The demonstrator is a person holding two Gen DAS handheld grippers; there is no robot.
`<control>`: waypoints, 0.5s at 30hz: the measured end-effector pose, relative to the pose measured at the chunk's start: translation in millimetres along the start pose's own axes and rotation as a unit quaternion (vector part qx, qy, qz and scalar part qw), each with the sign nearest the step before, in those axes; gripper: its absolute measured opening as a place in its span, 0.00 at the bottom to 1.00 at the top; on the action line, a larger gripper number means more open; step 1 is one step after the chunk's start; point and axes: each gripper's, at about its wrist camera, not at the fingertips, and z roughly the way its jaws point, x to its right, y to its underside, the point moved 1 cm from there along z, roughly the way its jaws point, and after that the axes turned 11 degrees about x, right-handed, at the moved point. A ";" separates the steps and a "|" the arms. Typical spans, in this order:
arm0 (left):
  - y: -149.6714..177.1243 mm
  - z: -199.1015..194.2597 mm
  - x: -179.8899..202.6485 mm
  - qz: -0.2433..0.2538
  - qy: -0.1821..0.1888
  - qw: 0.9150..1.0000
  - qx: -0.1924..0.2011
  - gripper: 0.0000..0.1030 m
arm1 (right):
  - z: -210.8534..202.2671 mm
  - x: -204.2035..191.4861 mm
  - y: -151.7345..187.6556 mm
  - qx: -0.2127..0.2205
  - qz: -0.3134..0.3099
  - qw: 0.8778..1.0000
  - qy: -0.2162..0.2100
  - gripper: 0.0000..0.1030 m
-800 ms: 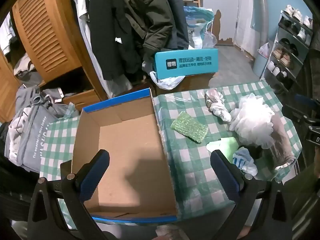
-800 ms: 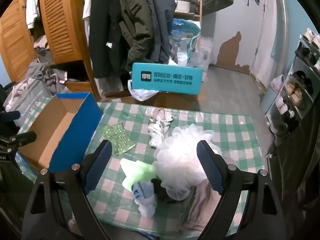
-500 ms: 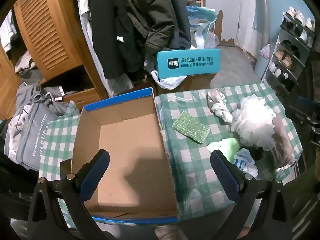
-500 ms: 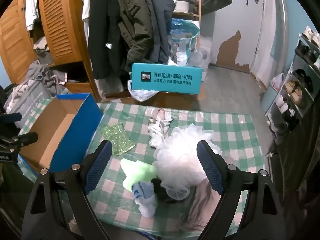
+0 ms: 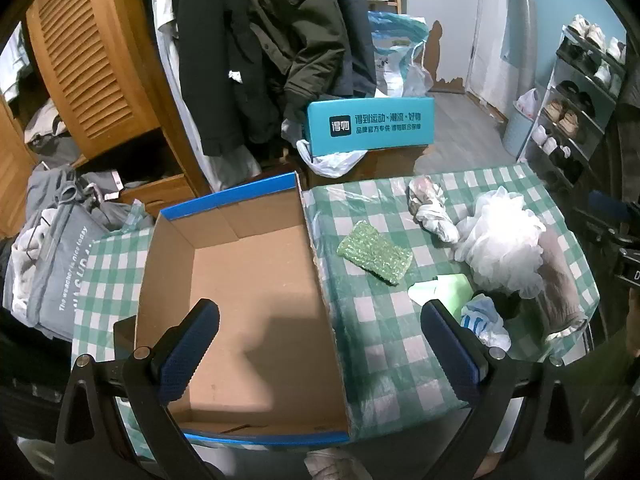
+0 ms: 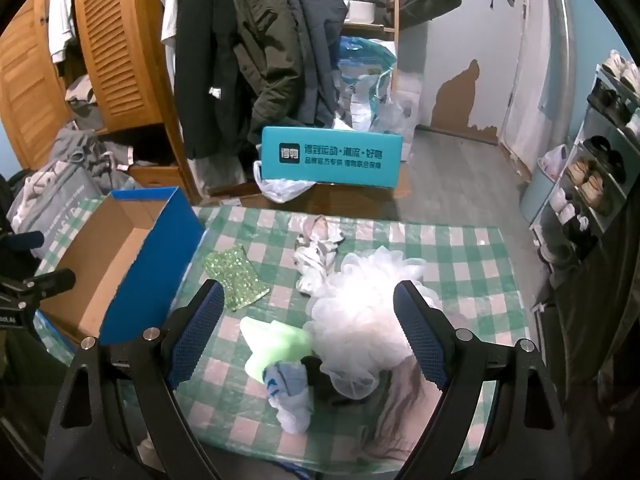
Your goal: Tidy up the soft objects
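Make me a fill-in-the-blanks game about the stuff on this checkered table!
1. The open cardboard box with blue outer walls has ____ inside it.
2. The flat sparkly green sponge lies between the box and the fluffy ____ mesh bath pouf.
3. The tablecloth has green and ____ squares.
4. Both the left gripper and the right gripper are ____ and hold nothing.

Missing words: nothing; white; white; open

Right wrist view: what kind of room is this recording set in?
Likely a lived-in home entryway or closet area: coats hang beside a louvred wooden wardrobe, and a shoe rack lines the right wall.
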 end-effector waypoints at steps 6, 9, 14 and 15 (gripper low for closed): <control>3.0 1.0 1.7 0.000 0.001 1.000 -0.001 0.99 | -0.7 0.4 -0.2 0.000 0.000 1.000 0.000 0.83; 2.8 1.0 1.8 0.001 0.000 1.000 -0.001 0.99 | -0.8 0.6 -0.1 0.000 0.000 1.000 0.001 0.83; 3.5 1.0 1.9 -0.001 0.001 1.000 -0.001 0.99 | -1.0 0.7 0.3 -0.001 0.000 1.000 0.000 0.83; 3.6 1.1 2.0 -0.001 0.000 1.000 0.000 0.99 | -0.9 0.6 0.3 -0.001 0.000 1.000 0.000 0.83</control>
